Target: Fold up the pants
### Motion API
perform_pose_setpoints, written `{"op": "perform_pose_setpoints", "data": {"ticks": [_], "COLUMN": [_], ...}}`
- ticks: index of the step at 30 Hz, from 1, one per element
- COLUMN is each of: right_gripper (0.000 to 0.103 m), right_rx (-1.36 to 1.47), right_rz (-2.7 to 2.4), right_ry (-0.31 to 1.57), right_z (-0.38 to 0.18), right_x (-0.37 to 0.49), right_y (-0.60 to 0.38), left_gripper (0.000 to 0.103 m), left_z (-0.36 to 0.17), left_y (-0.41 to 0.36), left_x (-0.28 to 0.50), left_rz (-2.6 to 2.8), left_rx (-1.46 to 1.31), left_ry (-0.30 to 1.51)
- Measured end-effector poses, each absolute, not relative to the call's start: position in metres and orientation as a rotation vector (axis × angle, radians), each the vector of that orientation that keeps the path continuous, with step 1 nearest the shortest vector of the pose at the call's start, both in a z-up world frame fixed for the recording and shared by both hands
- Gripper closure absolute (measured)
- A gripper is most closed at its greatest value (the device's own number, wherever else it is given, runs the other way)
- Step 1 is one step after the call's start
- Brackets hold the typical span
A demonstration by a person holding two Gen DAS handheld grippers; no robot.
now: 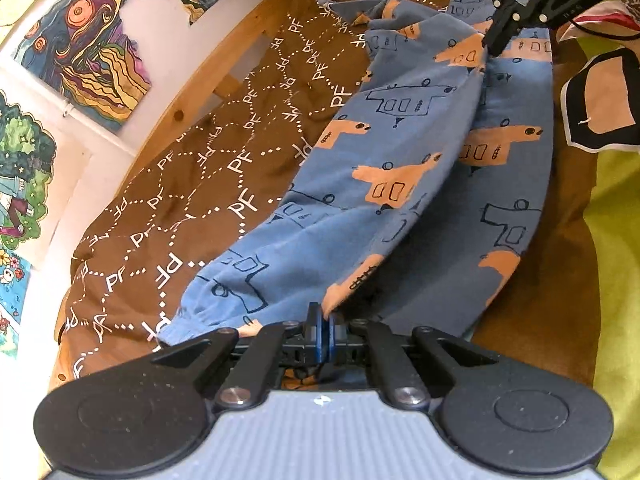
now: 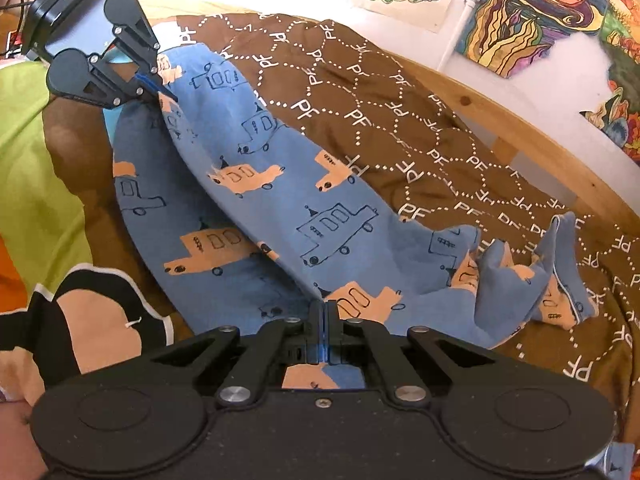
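In the left wrist view, we see our left gripper (image 1: 325, 322) at the near edge, its jaws closed tight on a fold of the pants (image 1: 400, 208). The pants are blue with tan and outlined bus prints, and they stretch from our blue pads (image 1: 319, 334) away toward the far right, where the right gripper (image 1: 494, 46) pinches their other end, jaws closed on the cloth. One leg lies over the other, with a cuff (image 1: 188, 326) bunched at the near left. They lie on a brown blanket (image 1: 192, 184) printed with white "PF" letters and dotted lines. A wooden bed frame (image 1: 224, 64) runs along the blanket's far left side, and beyond it painted pictures (image 1: 88, 48) hang on a white wall. A green cloth (image 1: 616, 240) lies at the right.

In the right wrist view, we see our right gripper (image 2: 325, 312) at the near edge, jaws shut on a ridge of the pants (image 2: 248, 184). The cloth runs from there to the far left, where the left gripper (image 2: 158, 90) grips it, jaws closed. At the near right the waist end (image 2: 556, 272) stands up in crumpled folds. The blanket (image 2: 400, 120) spreads to the right, the frame (image 2: 520, 132) past it. The green cloth (image 2: 36, 184) is at the left.
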State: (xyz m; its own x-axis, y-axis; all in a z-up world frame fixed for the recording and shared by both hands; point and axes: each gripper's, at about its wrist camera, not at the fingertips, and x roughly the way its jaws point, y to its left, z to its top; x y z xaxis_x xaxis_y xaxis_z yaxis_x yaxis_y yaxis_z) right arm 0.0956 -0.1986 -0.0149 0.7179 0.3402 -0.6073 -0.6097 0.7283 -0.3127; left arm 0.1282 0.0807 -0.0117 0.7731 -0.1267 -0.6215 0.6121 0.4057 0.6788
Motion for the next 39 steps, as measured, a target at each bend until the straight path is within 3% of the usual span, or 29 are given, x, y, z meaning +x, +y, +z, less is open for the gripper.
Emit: {"op": "perform_pose_setpoints", "data": {"ticks": [16,19,24,26,29,30,31,39], "right_gripper": [0.103,0.103,0.087,0.087,0.090,0.101,0.103,0.103], "right_rx": [-0.512,-0.511,-0.528,-0.539,-0.547,-0.545,-0.546,-0.519], "right_rz": [0.575,0.570,0.566,0.568,0.572,0.578,0.578,0.590], "right_ry": [0.570,0.579,0.573,0.570,0.573,0.575,0.574,0.595], "right_z": [-0.010,-0.015,-0.019,-0.021,-0.023,-0.023,-0.023,-0.018], "right_x": [0.053,0.054,0.055,0.055,0.056,0.056,0.056,0.052], "right_y": [-0.192,-0.190,-0.189,-0.188,-0.186,-0.186,-0.185,-0.188], "left_gripper": [0.099,0.088,0.085,0.085,0.092,0.095,0.097,0.100], "left_z": [-0.011,-0.010,-0.010,-0.011,-0.010,-0.009,-0.009,-0.005], "left_y": [0.085,0.084,0.083,0.082,0.082,0.083,0.083,0.087], "left_x": [0.111,0.110,0.111,0.111,0.111,0.111,0.110,0.105], "left_rz": [-0.499,-0.498,-0.493,-0.493,-0.502,-0.504,-0.508,-0.528], "left_rx": [1.049,1.050,1.051,1.053,1.052,1.052,1.054,1.091], "left_ry": [0.551,0.551,0.548,0.551,0.558,0.558,0.558,0.564]}}
